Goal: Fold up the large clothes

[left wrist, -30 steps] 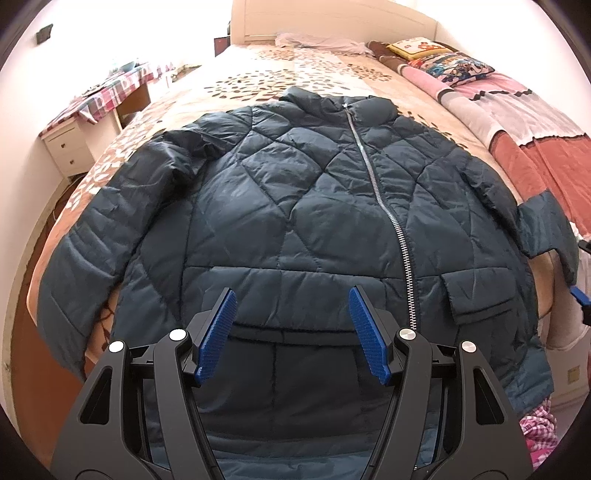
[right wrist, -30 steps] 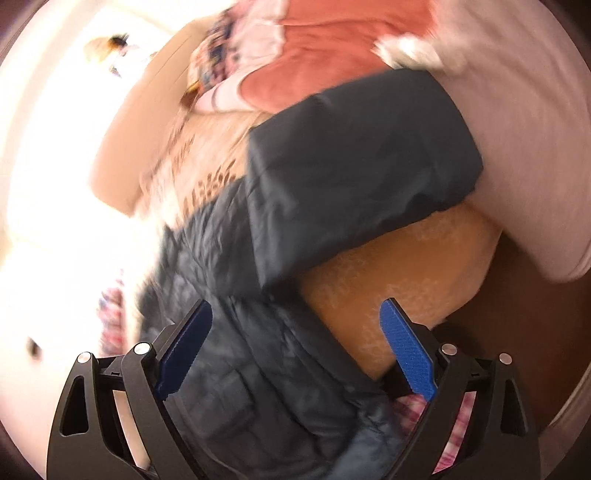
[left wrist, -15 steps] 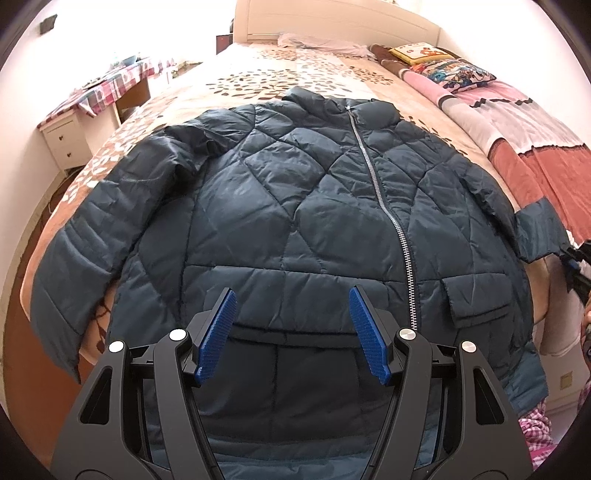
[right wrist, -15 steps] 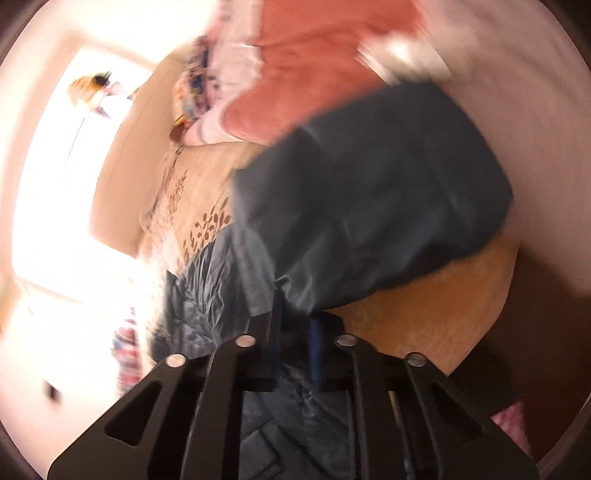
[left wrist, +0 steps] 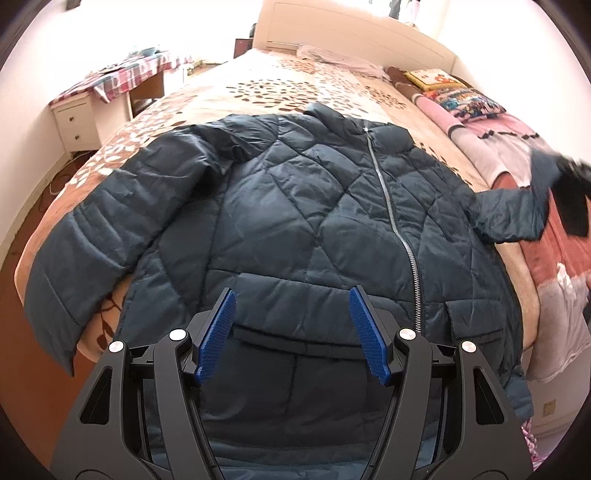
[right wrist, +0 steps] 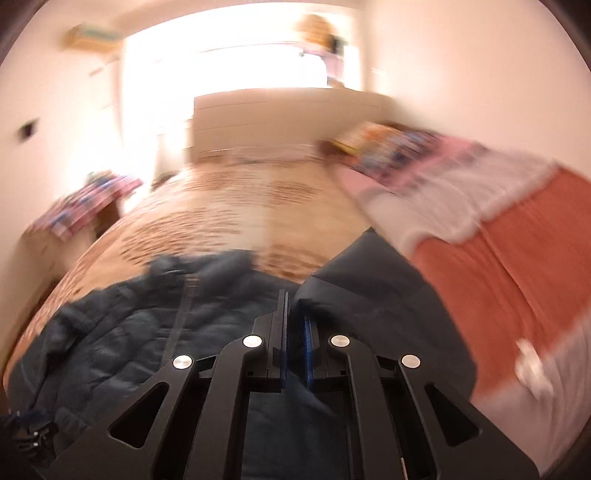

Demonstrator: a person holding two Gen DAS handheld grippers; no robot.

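**Navy jacket on bed, right sleeve pinched**

Navy quilted jacket [left wrist: 295, 229] lies front up on the bed [left wrist: 280, 85], zipped, collar toward the headboard [left wrist: 351, 33]. One sleeve [left wrist: 88, 236] is spread out to the left bed edge. My left gripper [left wrist: 291, 332] hovers over the hem, jaws wide apart, nothing between the pads. My right gripper [right wrist: 295, 339] has its jaws closing on the other sleeve [right wrist: 373, 280], fabric pinched between the pads and lifted off the bed beside the pink-and-orange blanket [right wrist: 517, 258]. Right view is motion-blurred.
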